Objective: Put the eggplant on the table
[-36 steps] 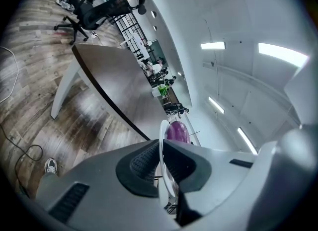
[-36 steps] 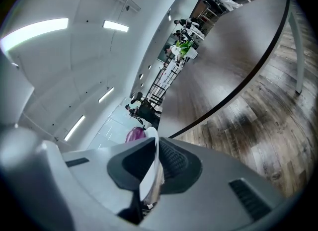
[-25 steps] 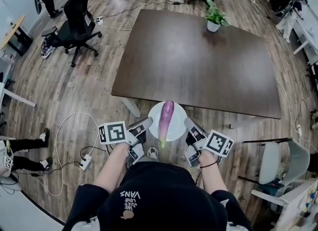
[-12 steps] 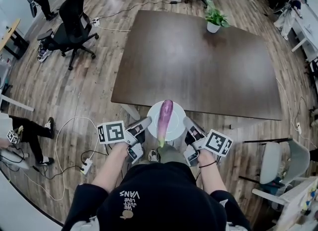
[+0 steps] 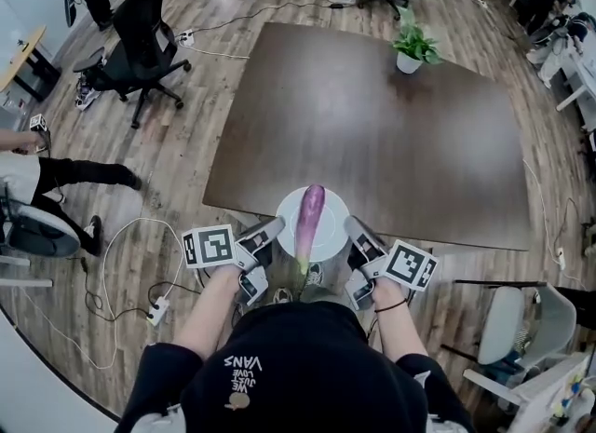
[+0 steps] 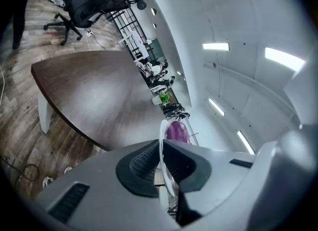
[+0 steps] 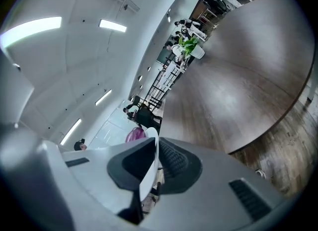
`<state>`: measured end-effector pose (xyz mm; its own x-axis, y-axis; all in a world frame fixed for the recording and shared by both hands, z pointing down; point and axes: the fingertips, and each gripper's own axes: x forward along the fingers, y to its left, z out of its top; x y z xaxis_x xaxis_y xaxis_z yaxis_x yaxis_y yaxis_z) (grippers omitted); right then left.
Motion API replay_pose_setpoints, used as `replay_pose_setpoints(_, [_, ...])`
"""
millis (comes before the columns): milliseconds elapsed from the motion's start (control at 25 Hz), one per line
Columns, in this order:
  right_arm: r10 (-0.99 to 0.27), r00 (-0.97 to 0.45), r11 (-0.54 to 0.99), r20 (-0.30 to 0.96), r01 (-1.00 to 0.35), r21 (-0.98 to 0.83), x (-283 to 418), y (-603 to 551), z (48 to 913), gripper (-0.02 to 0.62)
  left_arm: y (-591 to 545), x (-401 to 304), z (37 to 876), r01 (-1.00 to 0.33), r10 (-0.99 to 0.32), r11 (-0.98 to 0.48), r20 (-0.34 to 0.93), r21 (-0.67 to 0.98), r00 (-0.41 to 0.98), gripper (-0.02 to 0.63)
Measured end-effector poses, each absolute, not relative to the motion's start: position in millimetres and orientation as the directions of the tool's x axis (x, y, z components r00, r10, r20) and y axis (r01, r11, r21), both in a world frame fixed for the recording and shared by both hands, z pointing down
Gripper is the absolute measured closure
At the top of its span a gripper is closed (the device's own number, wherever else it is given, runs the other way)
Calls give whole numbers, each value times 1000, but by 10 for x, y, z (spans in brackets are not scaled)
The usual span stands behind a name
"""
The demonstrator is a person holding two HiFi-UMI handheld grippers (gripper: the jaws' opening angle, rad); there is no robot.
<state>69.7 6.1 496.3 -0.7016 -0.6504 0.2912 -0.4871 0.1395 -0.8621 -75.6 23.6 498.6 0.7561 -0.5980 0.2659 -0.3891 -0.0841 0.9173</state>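
A long purple eggplant [image 5: 309, 220] lies on a round white plate [image 5: 331, 209] that I carry between both grippers. My left gripper [image 5: 275, 228] is shut on the plate's left rim [image 6: 163, 145], the eggplant [image 6: 175, 132] showing beyond it. Clamped on the right rim [image 7: 151, 160] is my right gripper [image 5: 352, 228], with the eggplant [image 7: 134, 135] just past its jaws. The plate hangs over the near edge of the dark brown table [image 5: 372, 115], its far part above the tabletop.
A potted green plant [image 5: 412, 47] stands at the table's far right. A black office chair [image 5: 140, 35] is on the wood floor at the left, with cables and a power strip [image 5: 156, 310] nearby. A person's legs [image 5: 79, 175] show at far left, and a white chair [image 5: 507, 329] at right.
Both grippers and the plate with the eggplant have moved forward, from over the floor to the table's near edge. A person at the left has walked across the floor.
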Motion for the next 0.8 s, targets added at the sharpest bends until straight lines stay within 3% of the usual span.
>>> replay_pose_setpoints(800, [-558, -771, 186, 308, -478, -858, 812, -1103, 5083, 565, -765, -640, 5077, -399, -687, -33, 269, 916, 675, 581])
